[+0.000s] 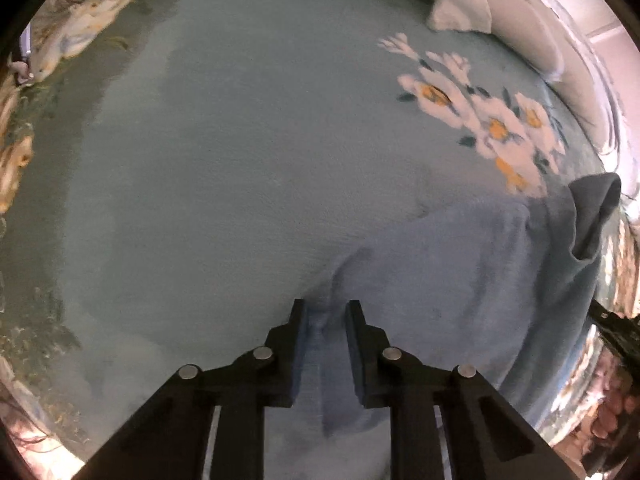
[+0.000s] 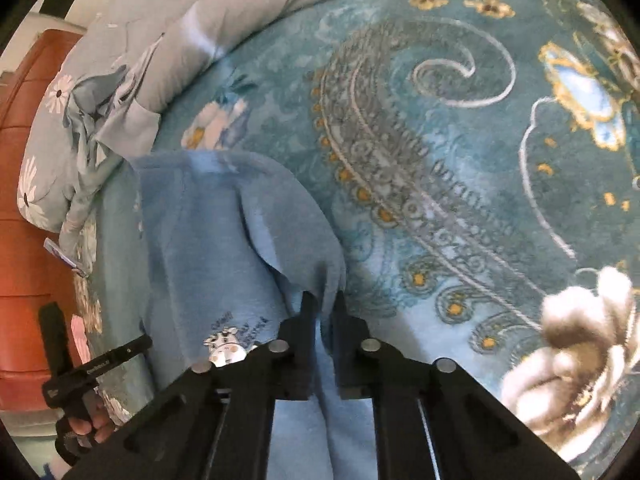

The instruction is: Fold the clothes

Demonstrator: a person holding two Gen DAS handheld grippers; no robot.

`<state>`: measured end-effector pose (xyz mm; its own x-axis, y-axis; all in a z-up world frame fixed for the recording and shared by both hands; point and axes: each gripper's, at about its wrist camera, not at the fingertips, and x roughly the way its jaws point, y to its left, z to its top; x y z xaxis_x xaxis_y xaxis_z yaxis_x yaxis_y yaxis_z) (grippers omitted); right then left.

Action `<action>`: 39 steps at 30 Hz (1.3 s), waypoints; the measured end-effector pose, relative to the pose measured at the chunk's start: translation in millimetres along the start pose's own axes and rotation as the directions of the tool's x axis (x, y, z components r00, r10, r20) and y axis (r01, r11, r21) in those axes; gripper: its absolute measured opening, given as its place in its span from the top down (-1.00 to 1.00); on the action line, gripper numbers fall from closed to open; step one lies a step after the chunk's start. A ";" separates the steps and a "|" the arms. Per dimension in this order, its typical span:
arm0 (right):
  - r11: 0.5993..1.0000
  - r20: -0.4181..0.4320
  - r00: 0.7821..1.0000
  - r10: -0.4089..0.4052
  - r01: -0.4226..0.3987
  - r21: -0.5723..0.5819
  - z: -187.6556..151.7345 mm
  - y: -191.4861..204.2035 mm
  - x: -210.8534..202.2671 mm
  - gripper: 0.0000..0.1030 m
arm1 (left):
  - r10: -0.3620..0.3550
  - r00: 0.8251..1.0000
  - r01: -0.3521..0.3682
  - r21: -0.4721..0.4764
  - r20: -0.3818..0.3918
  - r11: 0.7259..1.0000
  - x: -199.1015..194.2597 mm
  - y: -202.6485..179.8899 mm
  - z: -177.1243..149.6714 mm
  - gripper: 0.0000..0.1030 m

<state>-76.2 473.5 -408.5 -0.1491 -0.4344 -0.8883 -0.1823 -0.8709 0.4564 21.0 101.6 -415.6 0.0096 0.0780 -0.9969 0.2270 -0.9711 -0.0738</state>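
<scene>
A light blue fleece garment (image 1: 460, 280) lies on a teal flowered blanket (image 1: 240, 140). My left gripper (image 1: 325, 308) points down at the garment's left edge, its black fingers (image 1: 298, 320) shut on a raised fold of the cloth. In the right wrist view the same garment (image 2: 208, 240) shows a small cow print (image 2: 226, 346) near the jaws. My right gripper (image 2: 324, 300) is shut on a pinched ridge of its right edge, which lifts off the blanket (image 2: 440, 160). A hand holds the left gripper's handle (image 2: 80, 380) at the lower left.
A grey flowered duvet and pillow (image 2: 120, 80) are bunched along the blanket's far side. Brown padded furniture (image 2: 24, 200) stands beyond them. A pale folded cloth (image 1: 460, 4) lies at the top right of the left wrist view. A white flower print (image 1: 480, 120) marks the blanket.
</scene>
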 end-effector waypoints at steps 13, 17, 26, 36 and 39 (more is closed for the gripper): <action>0.974 0.132 0.965 -0.225 0.219 0.059 4.7 -29.9 -61.9 0.92 | 0.054 0.998 -0.055 0.162 0.010 0.985 4.4 -30.0 -3.4 0.53; 0.972 0.120 0.965 -0.234 0.228 0.061 3.3 -25.3 -58.3 0.92 | 0.043 0.999 -0.043 0.156 0.004 0.987 0.2 -25.1 -5.5 0.53; 0.967 0.112 0.962 -0.250 0.242 0.081 4.4 -25.5 -53.6 0.92 | 0.046 0.999 -0.046 0.144 0.005 0.989 -2.1 -32.6 -19.7 0.59; 0.954 0.206 0.934 -0.291 0.268 0.132 7.0 -18.5 -84.6 0.93 | 0.077 0.990 -0.070 -0.063 0.120 0.996 -42.8 -30.4 -25.5 0.91; 0.960 0.240 0.931 -0.277 0.258 0.107 13.9 -8.6 -96.8 0.93 | 0.113 0.976 -0.098 -0.085 0.184 0.992 -65.2 -32.5 -18.7 0.91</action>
<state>-73.7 526.2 -325.7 -0.3215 -0.1081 -0.9407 -0.3175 -0.9236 0.2146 31.2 132.3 -347.7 -0.1448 -0.0747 -0.9866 0.3071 -0.9513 0.0270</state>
